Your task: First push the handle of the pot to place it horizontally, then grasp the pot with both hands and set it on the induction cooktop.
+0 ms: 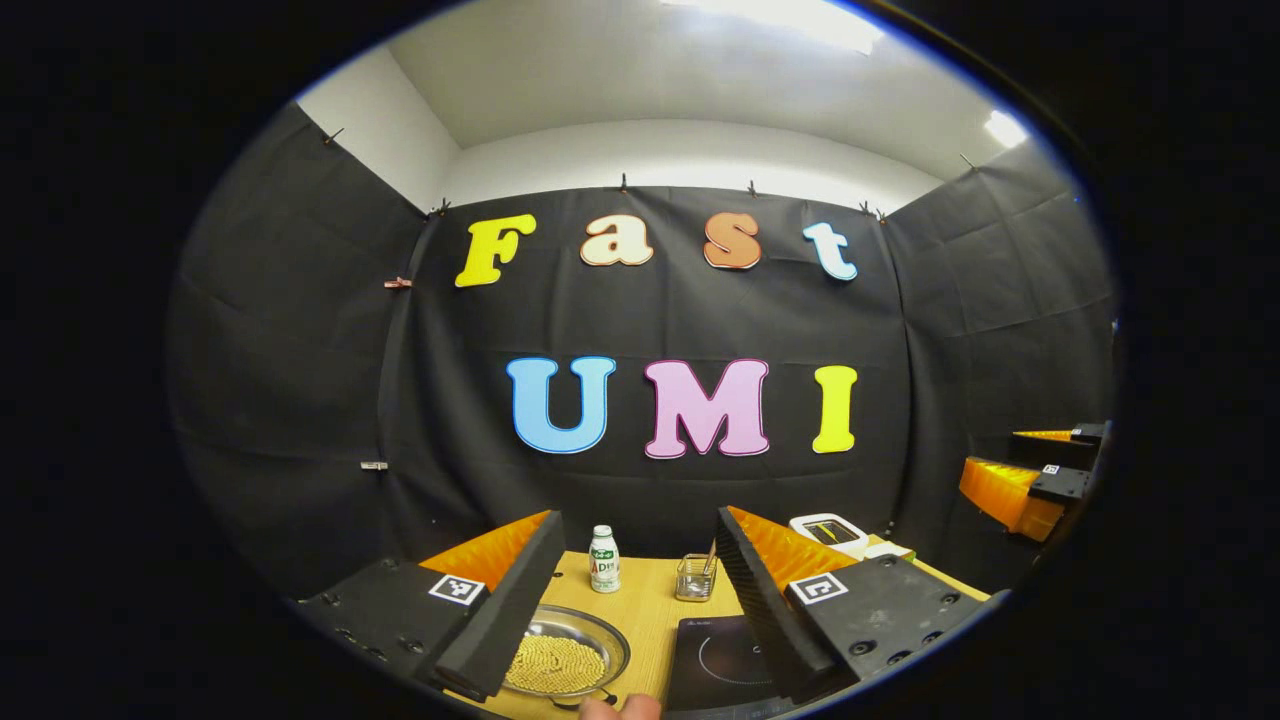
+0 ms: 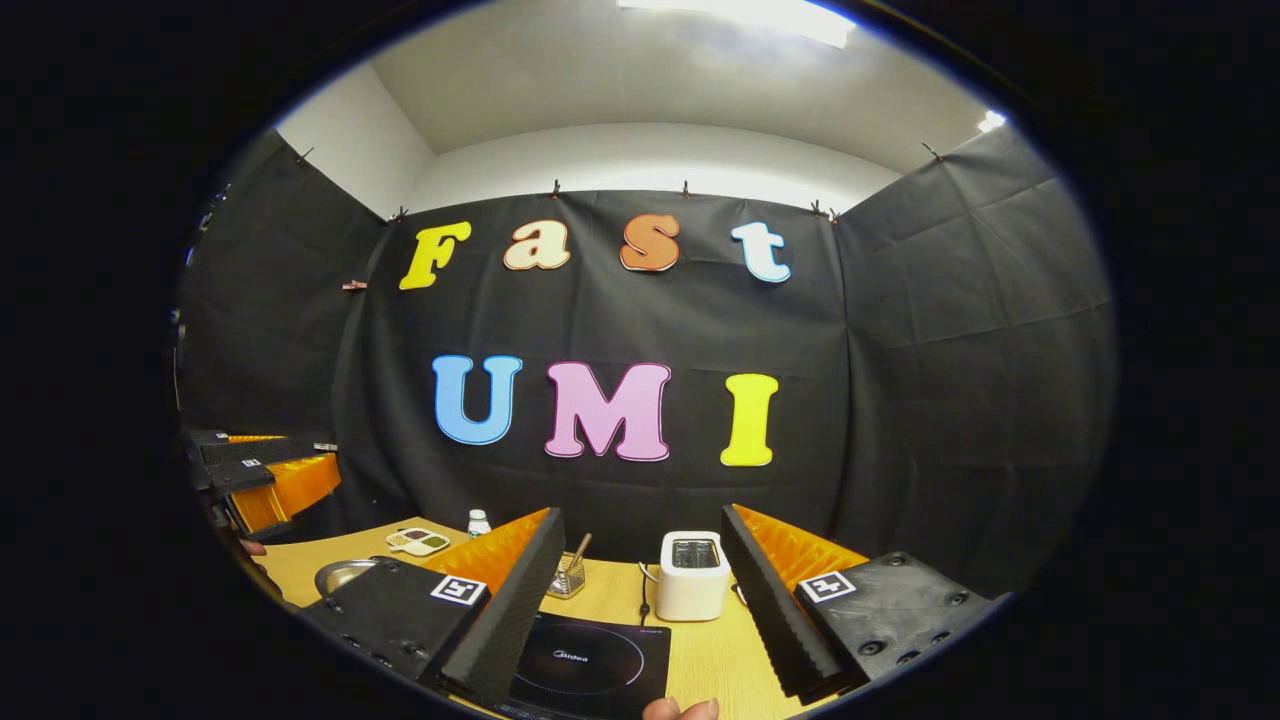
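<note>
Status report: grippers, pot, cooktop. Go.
Left hand-held gripper open, raised over the pot. Right hand-held gripper open above the cooktop. Pot sits left of the cooktop, ungrasped. Cooktop bare.

Black cloth (image 1: 660, 330) hangs in creased panels across the back and both sides of the booth, pinned along its top edge with small clips (image 1: 622, 181). Above the cloth a plain white wall (image 2: 640, 160) rises to a white ceiling (image 1: 640, 70). A bright ceiling light (image 1: 790, 15) glares at the top of the left gripper view, and a second, smaller light (image 1: 1005, 128) shines at the upper right. Below, a light wooden surface (image 2: 710, 650) meets the foot of the back cloth.
</note>
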Demonstrator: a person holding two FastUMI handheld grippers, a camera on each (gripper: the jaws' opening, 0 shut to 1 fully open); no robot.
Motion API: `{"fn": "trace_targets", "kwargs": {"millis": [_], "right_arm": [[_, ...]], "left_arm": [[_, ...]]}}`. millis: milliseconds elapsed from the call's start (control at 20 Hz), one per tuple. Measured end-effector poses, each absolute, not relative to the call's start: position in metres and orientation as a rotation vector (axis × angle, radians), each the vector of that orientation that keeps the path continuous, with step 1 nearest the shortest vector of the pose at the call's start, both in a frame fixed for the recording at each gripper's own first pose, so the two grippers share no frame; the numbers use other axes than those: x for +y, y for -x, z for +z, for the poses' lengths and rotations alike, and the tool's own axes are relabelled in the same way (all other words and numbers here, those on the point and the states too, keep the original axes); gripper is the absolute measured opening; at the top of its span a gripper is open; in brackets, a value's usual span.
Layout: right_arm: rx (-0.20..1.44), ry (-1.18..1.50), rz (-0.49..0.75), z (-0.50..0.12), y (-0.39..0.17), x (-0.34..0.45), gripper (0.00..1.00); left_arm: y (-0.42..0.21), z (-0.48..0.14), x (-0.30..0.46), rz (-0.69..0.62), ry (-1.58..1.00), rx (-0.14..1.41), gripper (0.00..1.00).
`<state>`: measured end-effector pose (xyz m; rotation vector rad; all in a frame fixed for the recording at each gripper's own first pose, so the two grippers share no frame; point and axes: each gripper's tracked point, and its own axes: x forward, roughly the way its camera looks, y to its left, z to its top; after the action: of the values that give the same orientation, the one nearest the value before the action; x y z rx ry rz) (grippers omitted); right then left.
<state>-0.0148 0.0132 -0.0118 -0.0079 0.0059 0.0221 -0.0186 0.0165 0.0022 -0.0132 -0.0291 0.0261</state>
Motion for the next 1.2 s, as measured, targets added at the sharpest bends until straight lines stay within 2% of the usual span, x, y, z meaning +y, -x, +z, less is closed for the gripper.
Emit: {"fn": "trace_targets", "kwargs": {"millis": [200,400,550,850,1050,1200], "right_arm": [[0.031,-0.001,0.025,-0.039,0.029,0.016,0.98],[0.044,0.003,0.012,-0.053,0.049,0.014,0.98],[0.029,0.019,-0.021,-0.057,0.062,0.003,0.97],[0.024,0.016,-0.056,-0.072,0.078,-0.014,0.98],[0.029,0.032,-0.057,-0.079,0.083,-0.021,0.98],[0.033,0.032,-0.055,-0.084,0.084,-0.022,0.97]], "left_arm": [[0.029,-0.018,0.032,0.011,0.013,-0.035,0.94],[0.038,-0.071,0.044,-0.054,0.014,0.070,0.48],[0.046,-0.127,0.046,-0.180,0.029,0.222,0.05],[0.078,-0.242,0.062,-0.373,0.049,0.581,0.05],[0.084,-0.279,0.103,-0.346,-0.067,0.742,0.05],[0.088,-0.308,0.117,-0.376,-0.153,0.873,0.05]]}}
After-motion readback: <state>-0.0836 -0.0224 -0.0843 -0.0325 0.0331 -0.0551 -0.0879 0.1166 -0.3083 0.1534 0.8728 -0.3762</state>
